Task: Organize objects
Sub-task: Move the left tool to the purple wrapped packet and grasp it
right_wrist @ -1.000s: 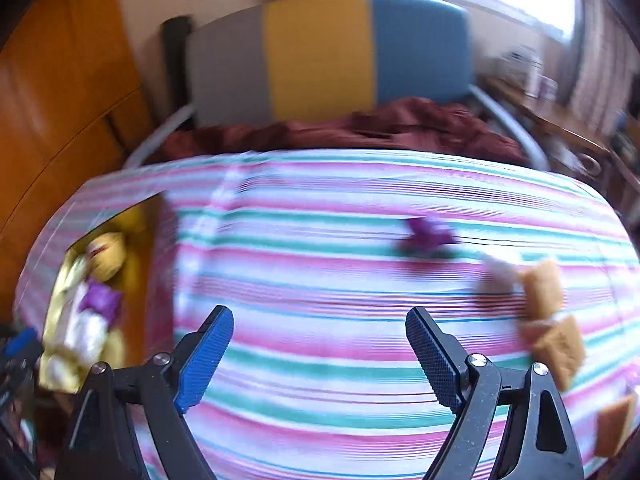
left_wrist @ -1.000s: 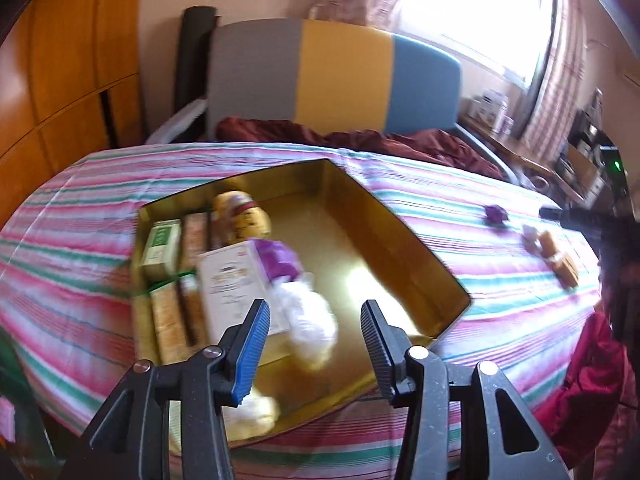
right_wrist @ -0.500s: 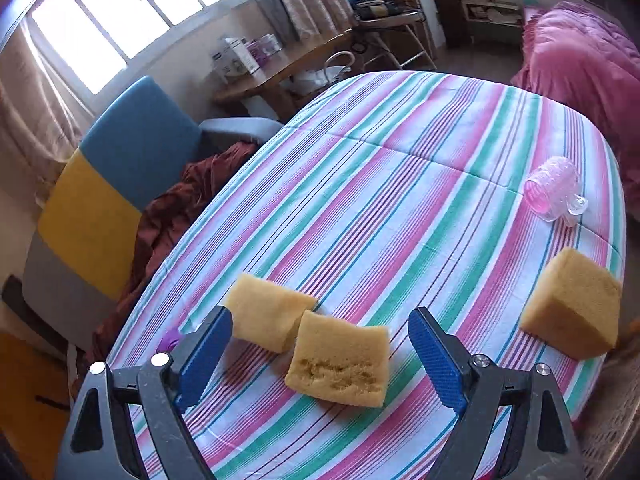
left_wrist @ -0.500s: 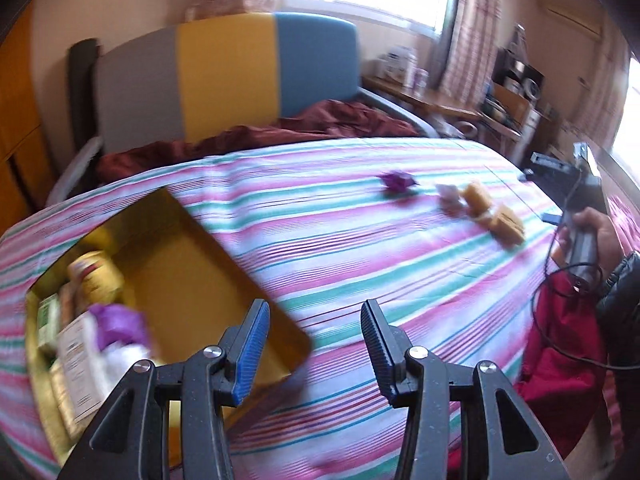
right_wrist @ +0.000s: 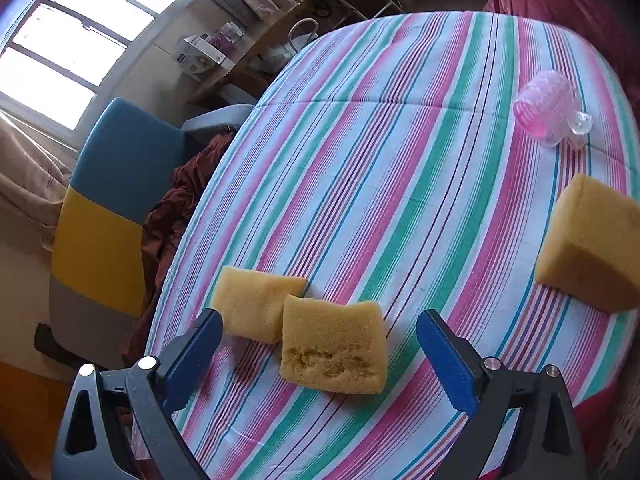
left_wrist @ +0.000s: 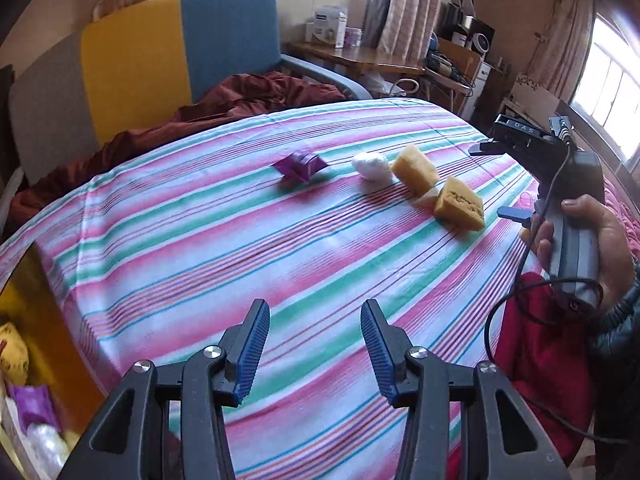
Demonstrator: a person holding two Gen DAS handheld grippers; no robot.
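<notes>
The left gripper (left_wrist: 314, 346) has swung away from the gold box (left_wrist: 44, 320), empty and wide open, while the right gripper (right_wrist: 320, 344), equally open and empty, now frames the nearest sponge (right_wrist: 334, 346), likely next for the box.

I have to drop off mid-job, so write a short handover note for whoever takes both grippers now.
Left gripper: open, empty, over bare striped tablecloth.
Right gripper: open, empty, jaws either side of the nearest yellow sponge block.
Done: gold tin box at far left already holds several items.
Left on the cloth: second sponge touching the first, third sponge apart at right, pink plastic roller, purple wrapped packet, white wad.
</notes>
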